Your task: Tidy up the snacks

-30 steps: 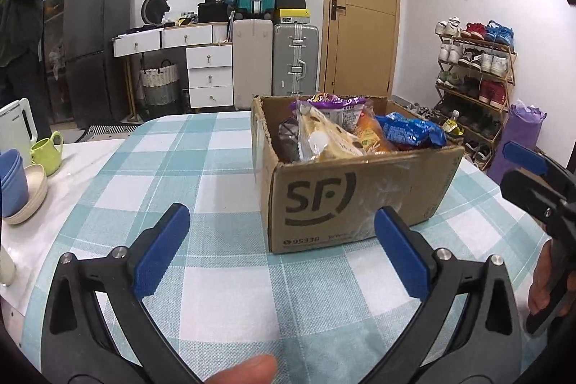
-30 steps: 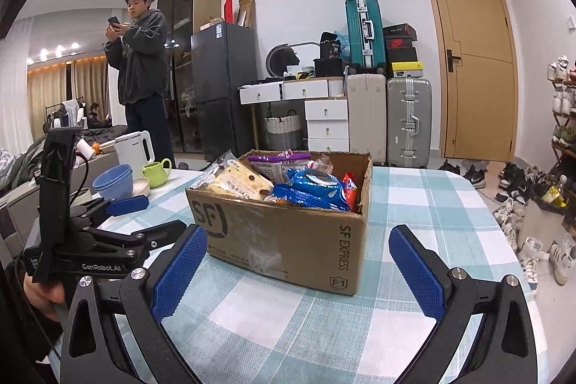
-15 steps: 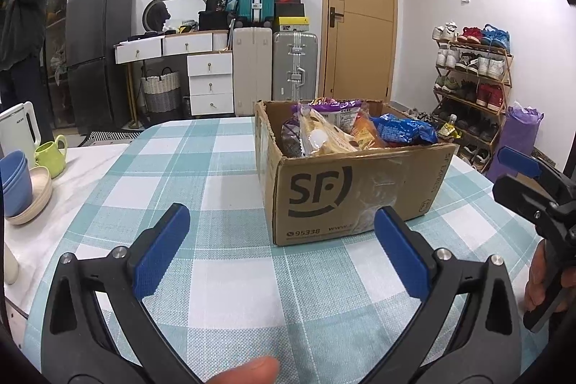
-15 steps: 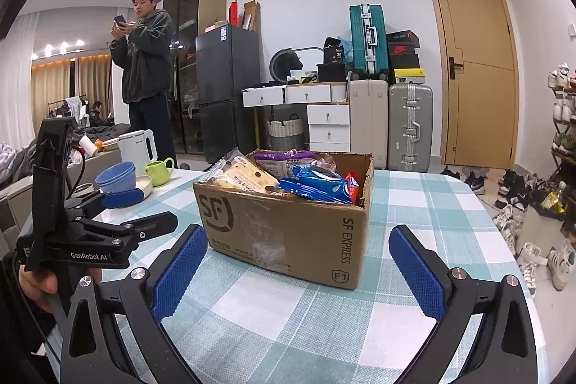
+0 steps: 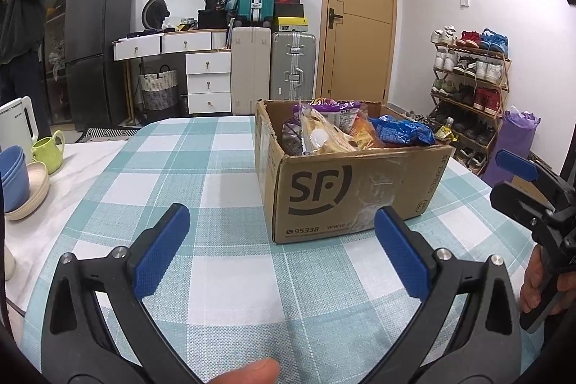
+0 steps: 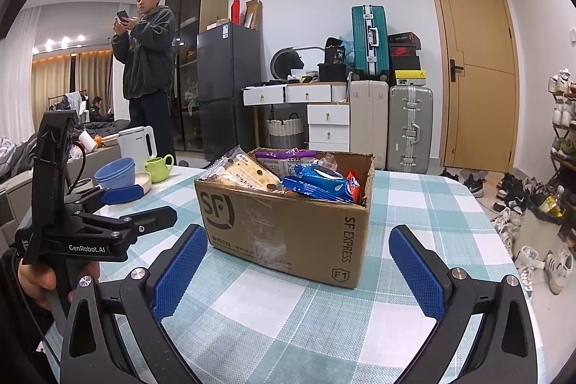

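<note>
Cardboard box point(image 5: 345, 189) brims with crinkly snack packets point(image 5: 399, 132).

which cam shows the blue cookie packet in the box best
The right wrist view: the blue cookie packet lies broadside near the camera, its printed face readable. In the left wrist view it sits at the cardboard box's far right corner, crumpled and foreshortened.

Over the last second both cameras have pulled back from the cardboard box point(image 5: 354, 189) and dropped lower: in the left wrist view it sits smaller and further up the frame, with more checked cloth on the table point(image 5: 230, 276) showing between it and the left claw point(image 5: 284, 256). In the right wrist view the left claw point(image 6: 138, 204) has risen and drawn nearer the box point(image 6: 288, 222). The standing man point(image 6: 147, 60) has moved right in that view.
</note>
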`<state>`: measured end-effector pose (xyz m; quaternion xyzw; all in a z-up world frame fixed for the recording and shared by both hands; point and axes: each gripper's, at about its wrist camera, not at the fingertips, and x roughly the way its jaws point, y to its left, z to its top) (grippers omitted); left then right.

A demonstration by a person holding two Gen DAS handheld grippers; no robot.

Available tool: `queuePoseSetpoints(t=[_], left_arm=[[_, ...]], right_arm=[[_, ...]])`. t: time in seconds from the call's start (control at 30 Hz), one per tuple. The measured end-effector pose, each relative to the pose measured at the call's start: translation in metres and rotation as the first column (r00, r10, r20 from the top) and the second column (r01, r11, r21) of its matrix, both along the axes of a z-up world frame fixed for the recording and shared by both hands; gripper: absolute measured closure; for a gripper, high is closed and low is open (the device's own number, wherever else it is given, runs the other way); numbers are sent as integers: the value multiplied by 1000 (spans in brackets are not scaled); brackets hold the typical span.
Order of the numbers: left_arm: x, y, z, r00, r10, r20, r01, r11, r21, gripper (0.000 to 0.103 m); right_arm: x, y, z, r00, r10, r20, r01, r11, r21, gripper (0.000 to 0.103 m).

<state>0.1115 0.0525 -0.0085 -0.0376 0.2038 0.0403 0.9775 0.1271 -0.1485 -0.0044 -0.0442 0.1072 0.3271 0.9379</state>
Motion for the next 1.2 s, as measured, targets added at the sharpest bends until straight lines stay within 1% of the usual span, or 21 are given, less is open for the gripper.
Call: queuePoseSetpoints(t=[0.33,1.2], left_arm=[[-1,0,0,1000,-1,3,1,1000,3,1],[-2,-1,0,1000,-2,5,2,1000,3,1]], right_arm=[[3,-1,0,1000,-4,-15,4,1000,6,0],[4,-1,-1,1000,-3,-18,4,1000,7,0]])
